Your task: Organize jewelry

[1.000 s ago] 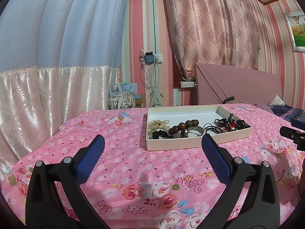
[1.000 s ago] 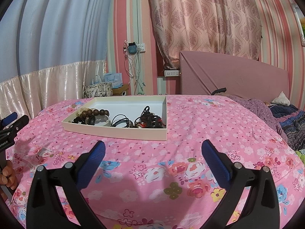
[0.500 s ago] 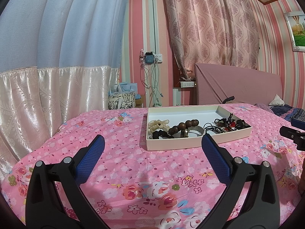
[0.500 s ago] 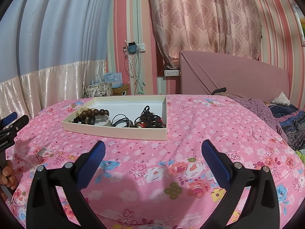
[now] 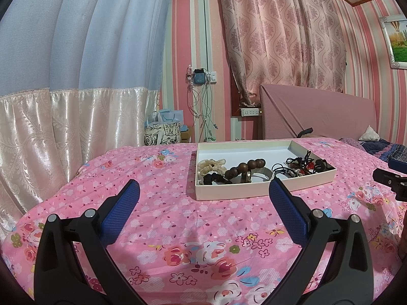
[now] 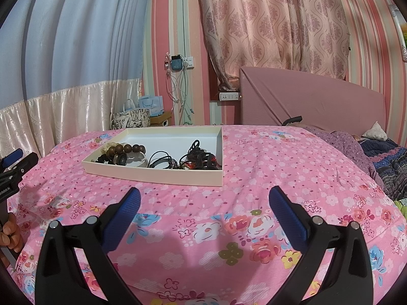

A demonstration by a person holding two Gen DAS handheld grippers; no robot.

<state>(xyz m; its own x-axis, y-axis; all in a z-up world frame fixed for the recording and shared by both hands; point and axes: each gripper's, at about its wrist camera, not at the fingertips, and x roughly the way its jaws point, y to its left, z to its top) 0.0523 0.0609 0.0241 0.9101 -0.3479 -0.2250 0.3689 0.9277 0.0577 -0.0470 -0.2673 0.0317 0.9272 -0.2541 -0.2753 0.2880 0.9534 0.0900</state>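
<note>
A shallow cream box (image 5: 254,190) (image 6: 152,176) lies on the pink flowered bedspread. It holds a brown wooden bead bracelet (image 5: 245,169) (image 6: 126,149), a cream scrunchie (image 5: 211,166), a black scrunchie (image 5: 212,179), and a tangle of black cords with red bits (image 5: 304,166) (image 6: 197,158). My left gripper (image 5: 203,200) is open and empty, hovering over the bedspread short of the box. My right gripper (image 6: 204,203) is open and empty, also short of the box. Each gripper shows at the edge of the other's view (image 5: 391,178) (image 6: 15,165).
The bedspread (image 5: 178,216) slopes off at the left toward satin curtains (image 5: 63,127). A pink headboard (image 6: 305,99) and rumpled dark bedding (image 6: 381,157) are at the right. Bags (image 5: 162,132) and hanging cables (image 5: 201,106) stand beyond the bed's far edge.
</note>
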